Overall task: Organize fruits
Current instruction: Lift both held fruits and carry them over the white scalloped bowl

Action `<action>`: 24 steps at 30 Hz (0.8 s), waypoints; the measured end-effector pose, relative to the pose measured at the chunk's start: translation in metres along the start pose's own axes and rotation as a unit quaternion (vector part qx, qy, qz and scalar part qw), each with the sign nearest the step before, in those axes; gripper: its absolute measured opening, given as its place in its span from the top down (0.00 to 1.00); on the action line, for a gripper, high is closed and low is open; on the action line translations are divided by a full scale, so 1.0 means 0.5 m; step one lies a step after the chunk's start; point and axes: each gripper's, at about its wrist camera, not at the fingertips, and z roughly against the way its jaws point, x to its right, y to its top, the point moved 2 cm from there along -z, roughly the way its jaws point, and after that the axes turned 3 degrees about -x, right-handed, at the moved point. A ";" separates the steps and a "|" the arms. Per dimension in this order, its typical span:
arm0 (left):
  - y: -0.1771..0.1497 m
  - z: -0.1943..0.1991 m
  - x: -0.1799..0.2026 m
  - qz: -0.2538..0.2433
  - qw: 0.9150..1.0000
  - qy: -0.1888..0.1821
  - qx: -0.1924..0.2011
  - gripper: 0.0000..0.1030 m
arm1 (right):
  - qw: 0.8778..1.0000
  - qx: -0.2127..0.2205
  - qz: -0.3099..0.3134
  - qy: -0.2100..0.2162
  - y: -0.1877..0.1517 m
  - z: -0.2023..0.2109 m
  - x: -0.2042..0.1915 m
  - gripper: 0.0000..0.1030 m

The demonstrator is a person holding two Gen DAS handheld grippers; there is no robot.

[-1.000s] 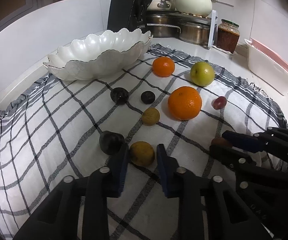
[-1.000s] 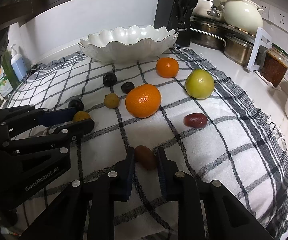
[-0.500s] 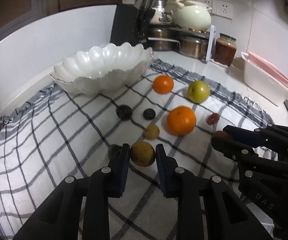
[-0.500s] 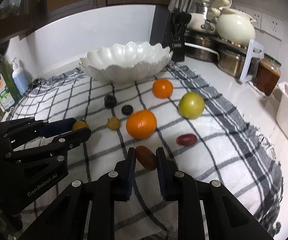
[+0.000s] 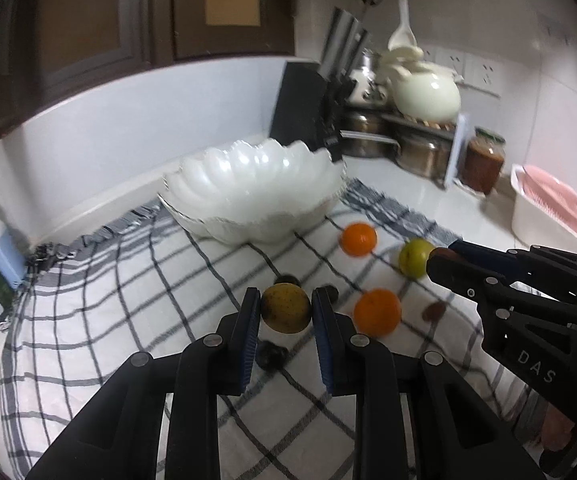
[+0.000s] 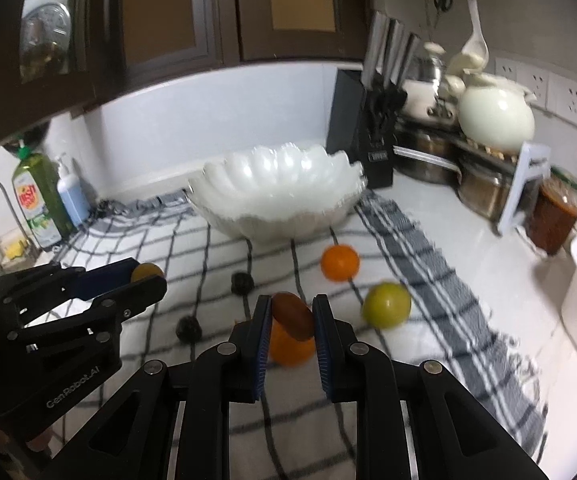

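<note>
My left gripper is shut on a yellow-brown round fruit and holds it above the checked cloth. My right gripper is shut on a reddish-brown oval fruit, also lifted. The white scalloped bowl stands beyond both, also in the right wrist view. On the cloth lie a large orange, a small orange, a green apple, a red date and dark plums.
A knife block and pots stand behind the bowl. A sauce jar and a white-pink bin are at the right. Soap bottles stand at the left by the wall.
Both grippers have risen from the cloth with their fruits and moved toward the bowl. The fruits left on the cloth look smaller and lower.
</note>
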 end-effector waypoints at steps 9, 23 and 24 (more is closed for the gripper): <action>0.062 0.029 -0.001 0.016 0.998 0.033 0.042 0.74 | 0.998 0.050 0.027 0.019 0.073 0.016 0.008 0.78; 0.175 0.016 -0.022 0.018 0.995 0.060 0.081 0.74 | 0.996 0.081 0.034 0.031 0.193 -0.009 0.026 0.78; 0.183 0.011 -0.027 0.018 0.995 0.063 0.081 0.74 | 0.996 0.081 0.032 0.035 0.204 -0.016 0.027 0.78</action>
